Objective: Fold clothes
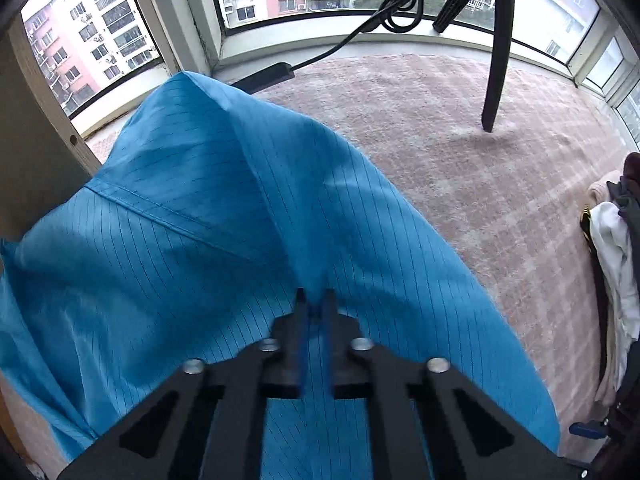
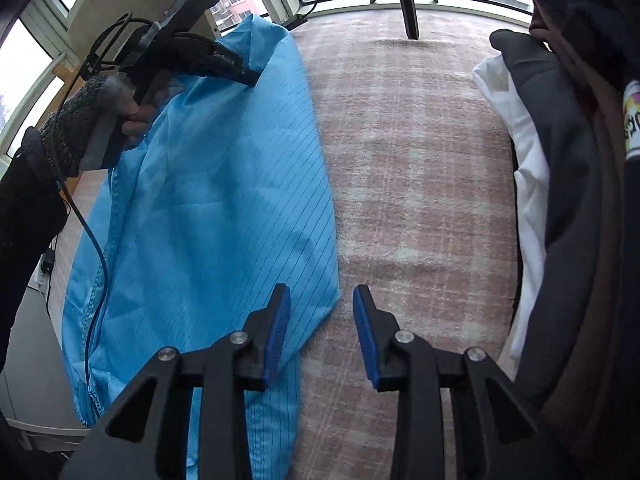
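Item: blue pinstriped garment (image 2: 224,184), thin and slippery-looking, lying on the pink plaid blanket (image 2: 420,160) that covers the surface by the bay window. It occupies the left part of that surface, well apart from the pile of other clothes (image 2: 556,168) at the right edge.

Item: left claw (image 1: 316,300). I have it pinched tight on a ridge of the blue cloth; the fabric tents up to the tips and drapes away on both sides. The right wrist view shows the same claw biting the garment near its far upper edge.

Item: right claw (image 2: 322,328). Jaws partly apart, nothing between them. Its left pad (image 2: 278,332) hangs over the near right edge of the garment; the other pad is over bare blanket. No grip here as far as I can see.

Risks, as I judge them:
- Single hold. With only my left claw on the cloth, any lift would let the rest swing and bunch, spoiling a straight fold line.
- Thin pinch. The left claw holds a narrow pleat; slick fabric could slide out under a pull.
- Layer count. I cannot tell how many layers the left claw has; taking one only would drag the garment askew.
- Right claw closing where it hangs could nip blanket along with the hem.
- Blue cable (image 2: 98,264) trails across the garment's left side and may snag.
- Tripod leg (image 1: 496,60) stands on the blanket beyond; a wide sweep could reach it.
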{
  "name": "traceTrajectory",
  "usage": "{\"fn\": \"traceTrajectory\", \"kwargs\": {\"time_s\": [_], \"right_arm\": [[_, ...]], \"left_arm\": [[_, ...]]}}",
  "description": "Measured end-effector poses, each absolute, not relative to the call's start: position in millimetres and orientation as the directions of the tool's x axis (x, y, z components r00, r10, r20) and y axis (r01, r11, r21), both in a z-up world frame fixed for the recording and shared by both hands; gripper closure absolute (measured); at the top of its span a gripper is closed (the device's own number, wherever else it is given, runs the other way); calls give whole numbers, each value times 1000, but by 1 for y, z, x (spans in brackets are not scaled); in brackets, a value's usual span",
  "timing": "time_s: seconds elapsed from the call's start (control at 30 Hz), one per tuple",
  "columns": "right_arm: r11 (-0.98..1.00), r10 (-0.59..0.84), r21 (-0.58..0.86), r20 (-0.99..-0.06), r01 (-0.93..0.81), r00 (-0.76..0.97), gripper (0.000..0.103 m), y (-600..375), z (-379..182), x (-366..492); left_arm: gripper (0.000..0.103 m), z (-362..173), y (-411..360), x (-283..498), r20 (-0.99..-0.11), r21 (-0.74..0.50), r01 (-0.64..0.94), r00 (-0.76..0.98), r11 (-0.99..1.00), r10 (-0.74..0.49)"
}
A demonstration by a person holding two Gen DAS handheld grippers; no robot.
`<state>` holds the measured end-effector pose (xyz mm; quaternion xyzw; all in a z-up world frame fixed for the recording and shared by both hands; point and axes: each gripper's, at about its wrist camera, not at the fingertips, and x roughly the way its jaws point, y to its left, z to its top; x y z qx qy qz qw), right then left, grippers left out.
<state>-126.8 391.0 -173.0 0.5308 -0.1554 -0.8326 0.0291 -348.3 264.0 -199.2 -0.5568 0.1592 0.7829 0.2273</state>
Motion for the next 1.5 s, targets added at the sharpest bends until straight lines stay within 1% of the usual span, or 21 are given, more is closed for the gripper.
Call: {"fn": "traceTrajectory", "kwargs": {"time_s": [0.07, 0.2, 0.33, 0.47, 0.5, 0.57, 0.7, 0.77, 0.97, 1.0, 1.07, 1.13, 1.17, 1.2, 1.23, 1.27, 1.3, 1.33, 1.37, 1.4, 1.5], "right_arm": [[-946, -220, 301, -867, -118, -447, 71, 394, -169, -128], [-949, -215, 294, -866, -113, -451, 69, 395, -164, -127], [-955, -208, 278, -874, -102, -439, 69, 392, -166, -128], [-955, -221, 285, -868, -80, -444, 69, 390, -166, -131], [-955, -224, 286, -865, -76, -448, 69, 389, -166, -133], [-960, -222, 274, -863, -51, -453, 69, 384, -166, -139], [-970, -240, 230, -850, 79, -469, 68, 360, -159, -153], [-978, -204, 163, -853, 127, -480, 64, 347, -157, -161], [-977, -127, 28, -872, 209, -473, 64, 320, -168, -201], [-974, -118, 9, -874, 226, -472, 64, 315, -170, -208], [-972, -83, -35, -876, 233, -475, 64, 308, -176, -219], [-979, -91, -11, -871, 205, -483, 64, 313, -177, -228], [-986, -105, 25, -866, 167, -489, 78, 322, -176, -231], [-995, -92, 65, -861, 71, -501, 94, 339, -174, -231], [-994, -40, 88, -858, -70, -513, 94, 363, -172, -229], [-971, 14, 111, -856, -210, -517, 91, 387, -170, -227], [-945, 72, 103, -861, -311, -504, 86, 404, -169, -226], [-932, 135, 49, -872, -358, -471, 84, 411, -168, -227], [-930, 160, 21, -878, -368, -452, 84, 414, -166, -228], [-945, 129, 31, -880, -326, -457, 80, 413, -164, -229], [-959, 92, 48, -880, -281, -465, 75, 408, -155, -225]], "left_arm": [[101, -187, 256, -340, -934, 8, -545, -304, -838, 188], [102, -153, 213, -327, -911, -6, -537, -345, -843, 226], [102, -143, 159, -327, -916, 46, -463, -373, -885, 147], [102, -154, 110, -328, -933, 77, -372, -355, -925, 65], [102, -158, 102, -327, -939, 64, -367, -336, -928, 68], [101, -163, 96, -323, -944, 61, -377, -321, -924, 69], [99, -168, 103, -318, -948, 63, -409, -309, -910, 73], [97, -169, 109, -316, -949, 66, -427, -305, -902, 75], [97, -165, 116, -310, -950, 56, -450, -299, -891, 91], [96, -164, 115, -310, -949, 52, -448, -300, -892, 95], [89, -161, 113, -308, -948, 47, -444, -302, -895, 100], [83, -155, 108, -306, -945, 39, -441, -309, -897, 111], [81, -152, 106, -305, -943, 35, -439, -313, -898, 117], [81, -148, 103, -303, -939, 25, -437, -318, -899, 128], [77, -144, 100, -300, -936, 23, -437, -325, -899, 135], [74, -140, 98, -297, -933, 23, -439, -333, -898, 139], [73, -136, 95, -295, -929, 23, -440, -340, -898, 143], [72, -134, 94, -291, -929, 19, -445, -339, -895, 149], [72, -133, 93, -287, -929, 15, -453, -336, -891, 155], [72, -132, 94, -283, -930, 14, -462, -332, -887, 158], [72, -130, 105, -266, -931, 34, -502, -330, -864, 155]]}}
